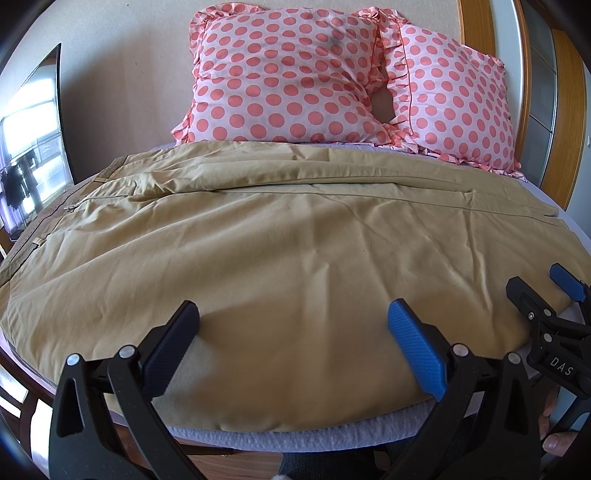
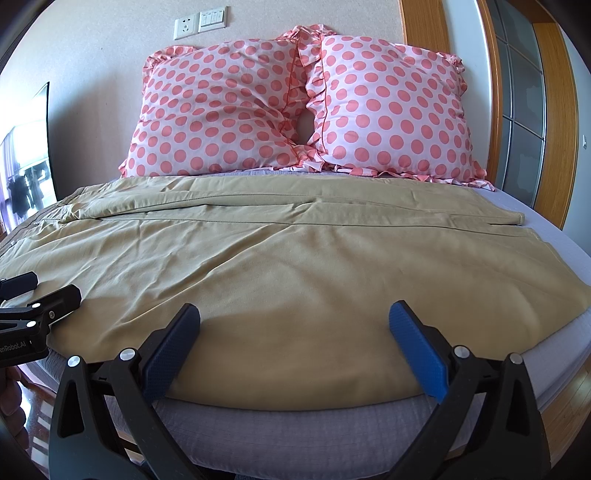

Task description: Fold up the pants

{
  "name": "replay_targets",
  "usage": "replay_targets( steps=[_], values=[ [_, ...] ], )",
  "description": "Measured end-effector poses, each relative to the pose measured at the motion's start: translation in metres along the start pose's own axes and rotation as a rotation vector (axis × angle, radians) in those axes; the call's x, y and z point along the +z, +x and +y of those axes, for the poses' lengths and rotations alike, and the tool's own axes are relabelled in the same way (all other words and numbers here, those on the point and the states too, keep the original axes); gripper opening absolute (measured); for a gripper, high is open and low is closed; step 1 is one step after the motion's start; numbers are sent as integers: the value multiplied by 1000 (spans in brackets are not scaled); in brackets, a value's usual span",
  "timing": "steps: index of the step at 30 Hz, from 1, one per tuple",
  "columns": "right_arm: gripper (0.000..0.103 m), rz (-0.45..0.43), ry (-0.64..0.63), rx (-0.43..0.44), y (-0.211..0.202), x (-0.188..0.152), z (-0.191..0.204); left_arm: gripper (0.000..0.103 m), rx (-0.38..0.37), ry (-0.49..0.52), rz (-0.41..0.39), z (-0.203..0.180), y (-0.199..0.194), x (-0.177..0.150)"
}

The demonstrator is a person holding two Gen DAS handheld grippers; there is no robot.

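Tan pants (image 1: 295,236) lie spread flat across the bed, waistband at the left (image 1: 44,229) and leg hems at the right (image 1: 550,212); one leg lies behind the other. They also show in the right wrist view (image 2: 280,254). My left gripper (image 1: 293,317) is open and empty, its fingers straddling the near edge of the pants. My right gripper (image 2: 294,319) is open and empty over the near edge, further right. Each gripper shows in the other's view: the right one (image 1: 543,288) and the left one (image 2: 48,288).
Two pink polka-dot pillows (image 1: 288,77) (image 2: 391,110) lean on the wall behind the pants. The grey mattress edge (image 2: 295,424) lies just below the grippers. A wooden door frame (image 2: 424,26) stands at the right, a window (image 1: 29,140) at the left.
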State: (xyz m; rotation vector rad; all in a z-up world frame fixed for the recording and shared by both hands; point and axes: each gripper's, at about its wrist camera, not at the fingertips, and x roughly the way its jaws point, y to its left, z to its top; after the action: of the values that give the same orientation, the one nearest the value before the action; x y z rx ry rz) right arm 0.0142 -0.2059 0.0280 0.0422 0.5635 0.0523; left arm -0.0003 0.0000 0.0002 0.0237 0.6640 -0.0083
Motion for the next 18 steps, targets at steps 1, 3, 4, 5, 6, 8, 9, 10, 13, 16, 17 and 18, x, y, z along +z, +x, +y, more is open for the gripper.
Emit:
replay_targets(
  steps=[1, 3, 4, 5, 6, 8, 9, 10, 13, 16, 17, 18],
  values=[
    [102, -1, 0, 0, 0, 0, 0, 101, 0, 0, 0, 0, 0, 0],
    [102, -1, 0, 0, 0, 0, 0, 101, 0, 0, -1, 0, 0, 0],
    [102, 0, 0, 0, 0, 0, 0, 101, 0, 0, -1, 0, 0, 0],
    [102, 0, 0, 0, -1, 0, 0, 101, 0, 0, -1, 0, 0, 0],
    [102, -1, 0, 0, -1, 0, 0, 101, 0, 0, 0, 0, 0, 0],
    [102, -1, 0, 0, -1, 0, 0, 101, 0, 0, -1, 0, 0, 0],
    [102, -1, 0, 0, -1, 0, 0, 101, 0, 0, -2, 0, 0, 0],
    [102, -2, 0, 0, -1, 0, 0, 101, 0, 0, -2, 0, 0, 0],
    [102, -2, 0, 0, -1, -1, 0, 101, 0, 0, -2, 0, 0, 0],
    [102, -3, 0, 0, -1, -1, -1, 101, 0, 2, -5, 0, 0, 0],
    [102, -3, 0, 0, -1, -1, -1, 101, 0, 2, -8, 0, 0, 0],
    [102, -3, -1, 1, 0, -1, -1, 101, 0, 3, -11, 0, 0, 0]
  ],
)
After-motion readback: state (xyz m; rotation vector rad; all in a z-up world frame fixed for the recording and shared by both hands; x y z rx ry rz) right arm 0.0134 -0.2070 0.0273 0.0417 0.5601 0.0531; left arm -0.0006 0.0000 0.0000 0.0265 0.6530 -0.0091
